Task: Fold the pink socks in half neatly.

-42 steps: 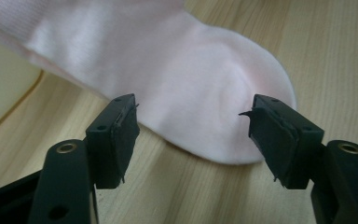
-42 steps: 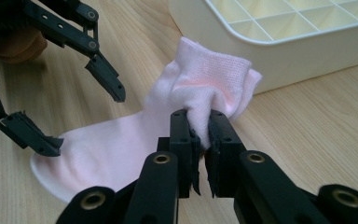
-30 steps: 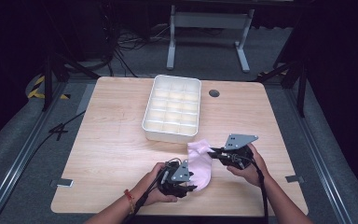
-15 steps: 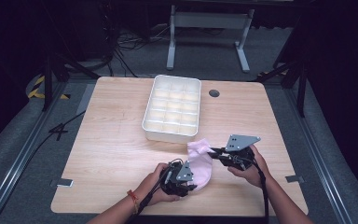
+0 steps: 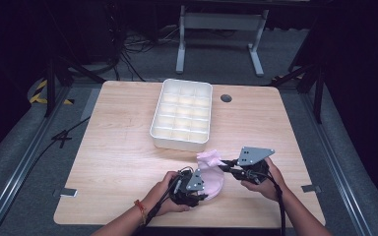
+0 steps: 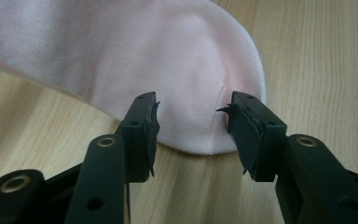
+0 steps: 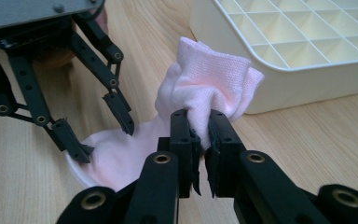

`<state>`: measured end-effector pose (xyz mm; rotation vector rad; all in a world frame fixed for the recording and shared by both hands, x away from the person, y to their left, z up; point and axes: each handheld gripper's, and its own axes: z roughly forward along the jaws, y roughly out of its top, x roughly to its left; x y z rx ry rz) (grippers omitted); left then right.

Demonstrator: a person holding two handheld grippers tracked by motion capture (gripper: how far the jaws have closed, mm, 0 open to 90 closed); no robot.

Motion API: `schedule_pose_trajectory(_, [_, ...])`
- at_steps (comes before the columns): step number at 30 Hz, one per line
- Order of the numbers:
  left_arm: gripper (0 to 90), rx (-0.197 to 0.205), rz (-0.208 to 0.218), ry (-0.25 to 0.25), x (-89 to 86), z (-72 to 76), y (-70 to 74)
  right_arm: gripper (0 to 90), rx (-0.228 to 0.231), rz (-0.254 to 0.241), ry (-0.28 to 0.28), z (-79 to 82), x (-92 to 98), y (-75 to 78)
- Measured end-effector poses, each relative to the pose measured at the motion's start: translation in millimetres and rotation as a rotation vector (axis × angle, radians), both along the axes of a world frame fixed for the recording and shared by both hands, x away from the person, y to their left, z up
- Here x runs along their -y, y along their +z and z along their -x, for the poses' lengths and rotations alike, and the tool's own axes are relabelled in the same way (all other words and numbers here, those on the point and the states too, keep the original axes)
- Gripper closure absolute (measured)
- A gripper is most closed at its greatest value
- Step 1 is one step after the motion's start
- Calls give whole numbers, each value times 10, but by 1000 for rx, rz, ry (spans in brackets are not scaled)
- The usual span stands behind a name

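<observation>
So the wooden table [image 5: 118, 147] has the white divided tray [image 5: 182, 114] sitting around 12 o'clock, and every compartment I can see into looks empty. The pink sock [image 5: 210, 173] lies at about 5 o'clock from the tray, near its front corner, toe end flat on the wood. I've got the right gripper [image 7: 204, 135] pinched tight on the bunched cuff, lifting it a bit. The left gripper [image 6: 192, 128] has just been spreading its jaws; they straddle the toe without pressing it. My read: I'm mid-fold or roll, nothing stowed yet. Next I probably need to re-grab the toe and bring it toward the cuff, then aim for 1 compartment.
</observation>
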<state>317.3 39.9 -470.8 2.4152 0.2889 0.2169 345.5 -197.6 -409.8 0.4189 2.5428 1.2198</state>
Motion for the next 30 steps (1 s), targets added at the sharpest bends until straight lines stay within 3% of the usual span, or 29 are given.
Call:
schedule_pose_trajectory(17, [495, 11, -16, 28, -22, -24, 20, 821, 38, 33, 38, 152, -19, -22])
schedule_pose_trajectory(20, [492, 15, 11, 44, -87, -54, 89, 821, 41, 43, 40, 170, -16, -44])
schedule_pose_trajectory(21, [488, 20, 39, 70, -139, -78, 139, 821, 46, 49, 43, 183, -6, -55])
schedule_pose_trajectory(25, [453, 36, 83, 141, -250, -160, 216, 821, 47, 50, 47, 194, 1, -68])
schedule_pose_trajectory(30, [405, 57, 104, 176, -274, -252, 267, 822, 53, 60, 59, 219, -18, -78])
